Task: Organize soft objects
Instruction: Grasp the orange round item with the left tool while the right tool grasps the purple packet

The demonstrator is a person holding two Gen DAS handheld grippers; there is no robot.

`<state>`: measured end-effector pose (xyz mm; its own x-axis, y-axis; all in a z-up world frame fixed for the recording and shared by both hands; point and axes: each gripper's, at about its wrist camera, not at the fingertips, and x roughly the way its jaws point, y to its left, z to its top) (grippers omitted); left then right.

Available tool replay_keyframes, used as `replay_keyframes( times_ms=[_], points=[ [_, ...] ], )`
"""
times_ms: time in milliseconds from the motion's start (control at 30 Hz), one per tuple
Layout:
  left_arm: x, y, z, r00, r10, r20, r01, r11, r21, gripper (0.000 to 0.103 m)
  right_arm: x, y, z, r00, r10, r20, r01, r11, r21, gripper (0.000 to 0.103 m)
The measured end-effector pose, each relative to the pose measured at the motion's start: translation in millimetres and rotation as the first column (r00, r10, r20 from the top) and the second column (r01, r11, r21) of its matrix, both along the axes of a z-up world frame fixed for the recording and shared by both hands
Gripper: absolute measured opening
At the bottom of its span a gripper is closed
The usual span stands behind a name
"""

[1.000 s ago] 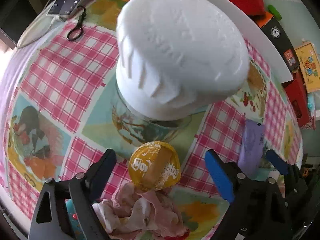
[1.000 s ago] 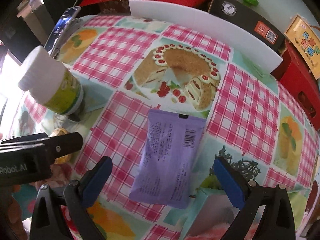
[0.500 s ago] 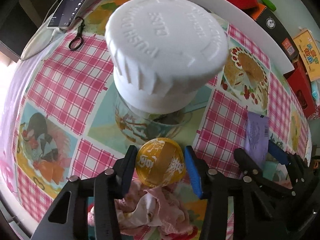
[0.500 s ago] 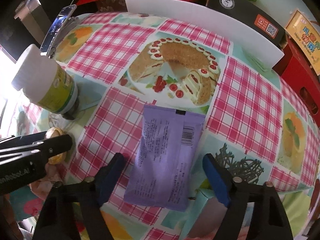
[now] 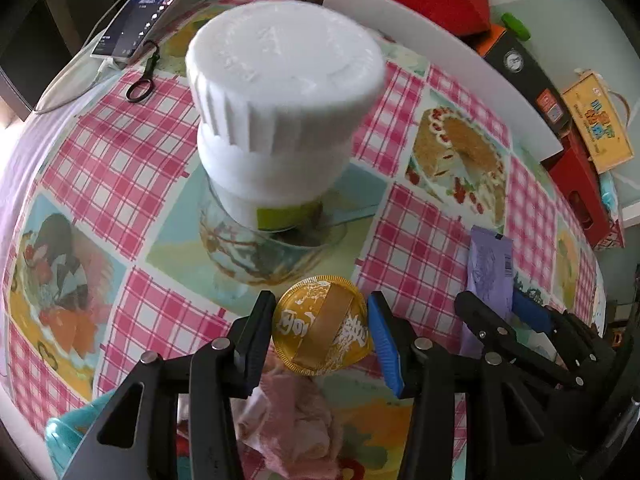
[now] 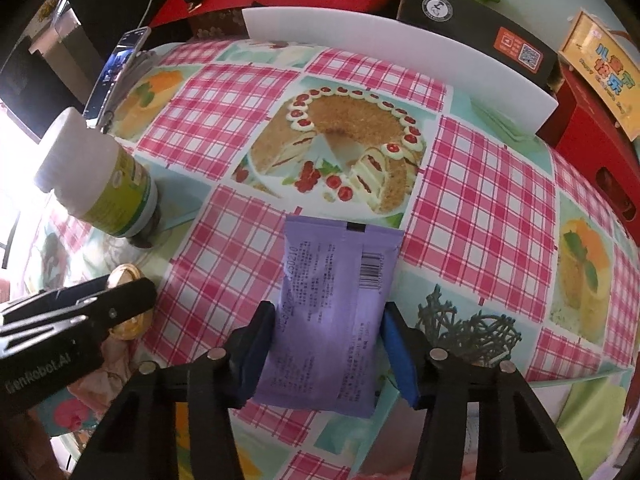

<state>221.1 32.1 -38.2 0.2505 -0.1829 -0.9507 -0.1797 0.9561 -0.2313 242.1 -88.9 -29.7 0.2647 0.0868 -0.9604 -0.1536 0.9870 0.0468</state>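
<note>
The tablecloth (image 6: 480, 208), checked pink with printed cakes and fruit, filled both views, its edges bent away by the fisheye. A white board (image 6: 400, 44) stood upright along the far side of the cloth, and the boxes behind it were partly cut off.

The white-capped bottle (image 5: 280, 92) served as the landmark. In the left wrist view its lid loomed large and motion-blurred, so the raised lettering could not be read; most of its label was hidden below the cap.

The purple packet (image 6: 336, 320) lay flat, well to the right of the bottle. The right gripper (image 6: 328, 344) straddled its near half, jaws closing, pads at or just beside the packet's long edges; whether they already pressed could not be told.

Just in front of the bottle, the left gripper (image 5: 320, 336) was clamped about halfway on the gold foil disc (image 5: 322, 336), both pads against its rim. Crumpled pink cloth (image 5: 296, 424) lay nearer than the disc, largely hidden by the gripper's frame.
</note>
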Motion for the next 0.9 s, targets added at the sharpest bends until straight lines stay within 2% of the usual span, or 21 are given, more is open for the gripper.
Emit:
replay_keyframes(
  times_ms=[133, 367, 900],
  points=[
    [-8.6, 1.9, 9.1, 0.998, 0.023, 0.054, -0.022, 1.000, -0.002, 0.049, -2.3, -6.0, 5.3, 1.000, -0.019, 0.021, 0.018, 1.000, 0.018, 0.056],
    [-10.8, 13.5, 27.4, 0.994, 0.008, 0.112, -0.004, 1.000, -0.031, 0.049, -4.0, -13.8, 24.9, 0.997, -0.050, 0.066, 0.048, 0.998, 0.031, 0.056],
    [-6.8, 26.5, 56.8, 0.978, -0.002, 0.207, 0.022, 0.995, -0.093, 0.049, -15.8, -3.6, 87.6, 0.973, -0.086, 0.213, 0.080, 0.996, 0.032, 0.056]
  ],
)
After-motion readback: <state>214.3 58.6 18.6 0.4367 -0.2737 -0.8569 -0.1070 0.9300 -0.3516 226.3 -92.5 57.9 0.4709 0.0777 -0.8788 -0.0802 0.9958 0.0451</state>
